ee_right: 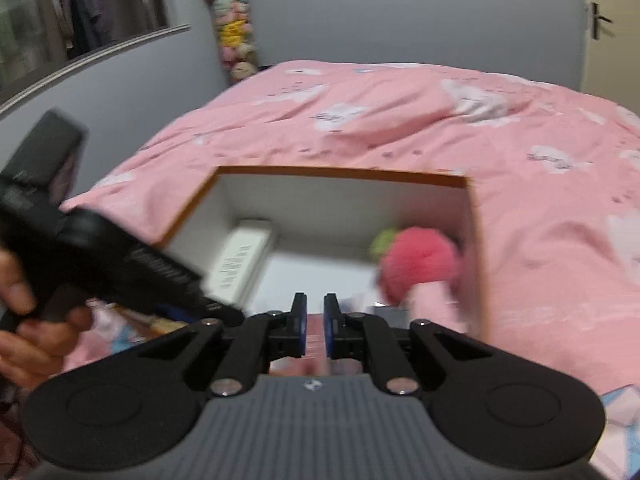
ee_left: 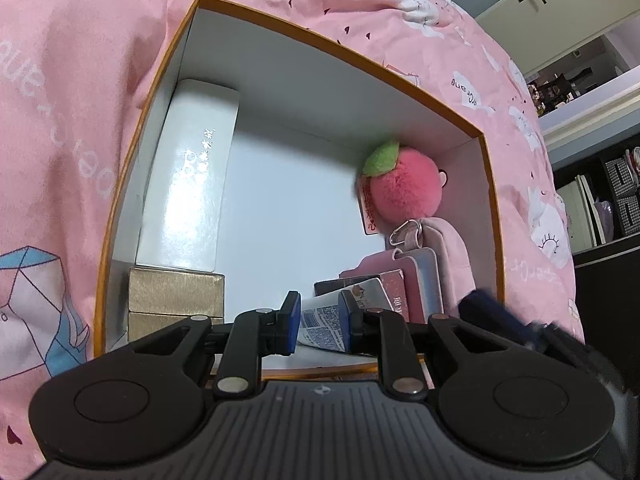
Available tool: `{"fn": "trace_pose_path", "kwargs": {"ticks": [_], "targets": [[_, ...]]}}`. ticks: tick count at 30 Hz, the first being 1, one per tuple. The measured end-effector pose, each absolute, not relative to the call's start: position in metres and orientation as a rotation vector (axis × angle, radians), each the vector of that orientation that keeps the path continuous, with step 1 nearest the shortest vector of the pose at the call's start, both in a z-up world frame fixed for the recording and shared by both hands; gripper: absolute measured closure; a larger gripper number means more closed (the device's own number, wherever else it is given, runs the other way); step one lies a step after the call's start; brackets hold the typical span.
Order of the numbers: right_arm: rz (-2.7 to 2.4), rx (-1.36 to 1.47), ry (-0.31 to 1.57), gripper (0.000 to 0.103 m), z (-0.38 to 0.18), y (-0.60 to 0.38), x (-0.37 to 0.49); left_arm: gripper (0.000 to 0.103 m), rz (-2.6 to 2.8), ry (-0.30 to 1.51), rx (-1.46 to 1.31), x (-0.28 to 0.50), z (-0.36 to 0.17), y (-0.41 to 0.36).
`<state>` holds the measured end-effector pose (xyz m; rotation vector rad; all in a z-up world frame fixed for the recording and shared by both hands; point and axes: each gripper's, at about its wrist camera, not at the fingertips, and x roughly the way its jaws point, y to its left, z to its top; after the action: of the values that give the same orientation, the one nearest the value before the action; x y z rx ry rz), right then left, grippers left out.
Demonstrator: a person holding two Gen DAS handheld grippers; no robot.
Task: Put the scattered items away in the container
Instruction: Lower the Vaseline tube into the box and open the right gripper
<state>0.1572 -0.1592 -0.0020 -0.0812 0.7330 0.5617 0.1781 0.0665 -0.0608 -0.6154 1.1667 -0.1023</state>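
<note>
Hidden or unclear: the right wrist view is blurred by motion, so the box contents there are soft shapes; in the left wrist view the tube's [ee_left: 326, 322] lower end is covered by the fingers and the near box wall is cut off behind the gripper body
Box: an open box [ee_left: 182, 40] with an orange rim and white inside sits on a pink bed cover [ee_left: 72, 80]
Inside, left: a long white carton [ee_left: 192, 176] lies along the left wall, with two gold boxes [ee_left: 176, 304] stacked at its near end
Inside, right: a pink plush peach [ee_left: 398, 188] with a green leaf sits in the far right corner, above a pink pouch [ee_left: 444, 256] and a small pink carton [ee_left: 394, 292]
Left gripper [ee_left: 320, 322]: its blue-padded fingers [ee_left: 293, 320] are partly closed on the printed white tube, pads against both its sides, low inside the box near the front wall
Right gripper [ee_right: 315, 326]: its fingers [ee_right: 299, 328] stand a narrow gap apart with nothing between them, above the near edge of the box [ee_right: 340, 172]; it shows as a dark blur at the right edge of the left wrist view
Hand: a hand [ee_right: 24, 312] at the left edge of the right wrist view holds the left gripper's black body
</note>
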Motion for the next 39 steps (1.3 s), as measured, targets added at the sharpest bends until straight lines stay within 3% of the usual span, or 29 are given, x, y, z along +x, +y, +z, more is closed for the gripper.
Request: {"fn": "trace_pose_path", "kwargs": {"ticks": [7,10,15,21,31,34,39], "targets": [[0.56,0.029,0.887,0.092,-0.023,-0.182,0.186,0.08,-0.1,1.186,-0.606,0.18,-0.065,0.063],[0.575,0.042,0.902,0.092,-0.027,-0.18,0.185,0.08,-0.1,1.187,-0.606,0.181,-0.066,0.064],[0.592,0.001,0.917,0.1,-0.029,-0.173,0.182,0.08,-0.1,1.19,-0.607,0.181,-0.066,0.064],[0.59,-0.012,0.922,0.101,-0.028,-0.173,0.18,0.08,-0.109,1.171,-0.588,0.178,-0.059,0.062],[0.627,0.058,0.803,0.087,-0.005,-0.193,0.148,0.08,-0.182,1.058,-0.447,0.144,-0.015,0.055],[0.632,0.086,0.779,0.078,-0.001,-0.2,0.138,0.08,-0.204,1.02,-0.4,0.129,0.001,0.054],[0.655,0.064,0.782,0.076,-0.004,-0.204,0.12,0.075,-0.213,0.997,-0.338,0.104,0.016,0.053]]}}
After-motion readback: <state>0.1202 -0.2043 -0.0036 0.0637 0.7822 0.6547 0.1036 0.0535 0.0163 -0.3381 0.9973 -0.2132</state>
